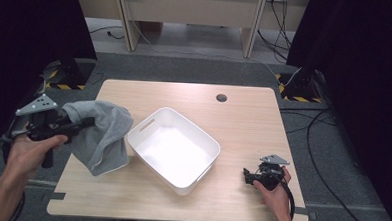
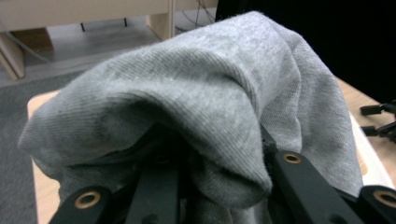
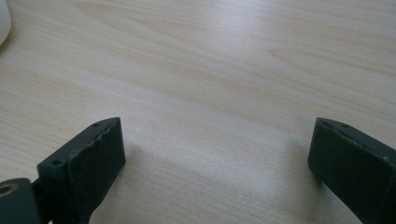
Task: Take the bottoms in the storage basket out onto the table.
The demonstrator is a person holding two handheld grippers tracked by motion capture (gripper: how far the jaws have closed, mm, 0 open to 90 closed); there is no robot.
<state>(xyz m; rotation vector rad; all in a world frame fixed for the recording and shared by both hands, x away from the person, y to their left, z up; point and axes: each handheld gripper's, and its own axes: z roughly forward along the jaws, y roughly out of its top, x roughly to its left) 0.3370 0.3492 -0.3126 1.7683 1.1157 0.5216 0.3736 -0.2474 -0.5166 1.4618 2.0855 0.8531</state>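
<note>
- High view: left claw (image 1: 86,121) at mid-left of the frame, clenched on a grey cloth (image 1: 103,136); cloth lifted at the gripped end, draping down to the counter (image 1: 243,117), lower folds resting on the wood just left of the white bin (image 1: 173,149).
- Same view: bin at centre, turned at an angle, nothing inside, near edge just beside the cloth. Right claw (image 1: 247,176) at lower right, resting low on the counter, well apart from bin and cloth.
- Left gripper view: cloth (image 2: 196,107) bunched over and between the black jaws, pinched in a thick fold; grasp looks firm, though the exact pinch point stays hidden under the fabric. Other claw visible far off at the right edge.
- Right gripper view: right claw (image 3: 217,154) released, jaws wide apart with bare counter (image 3: 210,70) between them; a sliver of white bin (image 3: 3,23) at upper left.
- Progress, judged: pick-up done, cloth partly off the wood; still left, probably, carrying it right over the rim and dropping it into the bin. Trailing lower folds likely to drag or catch on the rim without more lift.
</note>
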